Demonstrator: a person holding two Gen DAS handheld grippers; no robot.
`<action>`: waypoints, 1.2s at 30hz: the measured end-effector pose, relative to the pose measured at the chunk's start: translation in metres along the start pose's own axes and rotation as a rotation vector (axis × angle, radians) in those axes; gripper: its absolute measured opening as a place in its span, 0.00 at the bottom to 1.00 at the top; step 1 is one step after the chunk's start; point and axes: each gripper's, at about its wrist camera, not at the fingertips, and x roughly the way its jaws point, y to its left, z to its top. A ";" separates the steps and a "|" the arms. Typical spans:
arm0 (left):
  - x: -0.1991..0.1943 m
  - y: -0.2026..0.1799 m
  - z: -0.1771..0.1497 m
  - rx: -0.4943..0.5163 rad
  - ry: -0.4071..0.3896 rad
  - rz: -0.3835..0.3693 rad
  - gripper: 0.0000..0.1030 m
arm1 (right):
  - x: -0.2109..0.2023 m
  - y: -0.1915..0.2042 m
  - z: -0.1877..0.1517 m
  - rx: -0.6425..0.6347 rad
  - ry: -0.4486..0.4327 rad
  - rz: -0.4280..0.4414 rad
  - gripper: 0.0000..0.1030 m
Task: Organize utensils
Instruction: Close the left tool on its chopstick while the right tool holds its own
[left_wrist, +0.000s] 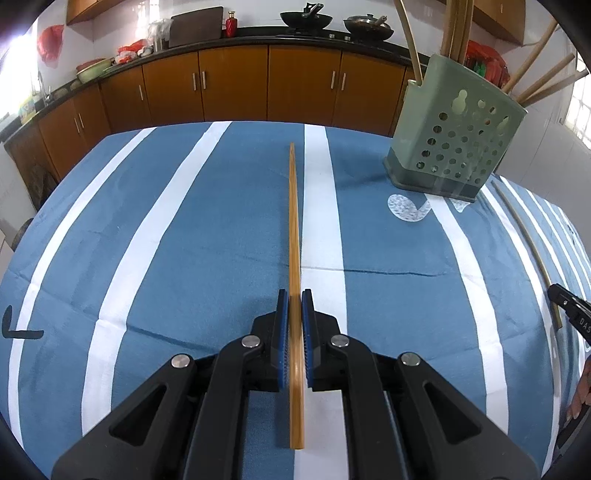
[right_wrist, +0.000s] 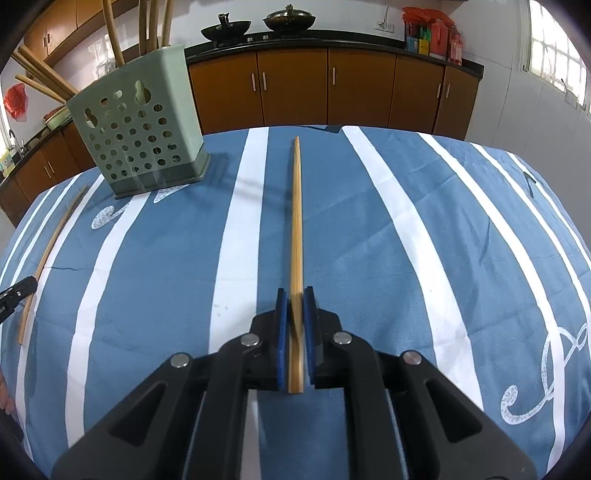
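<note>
Left claw (left_wrist: 294, 295) is clamped on a chopstick (left_wrist: 293, 221) pointing straight ahead; holder (left_wrist: 456, 129) ahead-right. Right claw (right_wrist: 295, 293) likewise grips a second chopstick (right_wrist: 296, 214); holder (right_wrist: 138, 125) ahead-left.

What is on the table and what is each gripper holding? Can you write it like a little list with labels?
left gripper: shut on a chopstick, pointing away along the table
right gripper: shut on another chopstick, also pointing away
holder: green holder with holes, upright on the far part of the table, between the two grippers
in holder: several chopsticks sticking out of the top
table cover: blue cloth with white stripes
background: brown cabinets, two woks on the counter
</note>
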 end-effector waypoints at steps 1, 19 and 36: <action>0.001 0.001 0.000 -0.005 0.000 -0.005 0.08 | 0.000 0.001 0.000 -0.003 0.000 -0.004 0.10; 0.004 0.004 0.001 -0.028 -0.002 -0.026 0.08 | 0.000 0.001 0.000 -0.001 0.001 -0.003 0.10; 0.004 0.004 0.001 -0.028 -0.002 -0.025 0.08 | 0.001 0.002 0.000 0.002 0.001 -0.001 0.10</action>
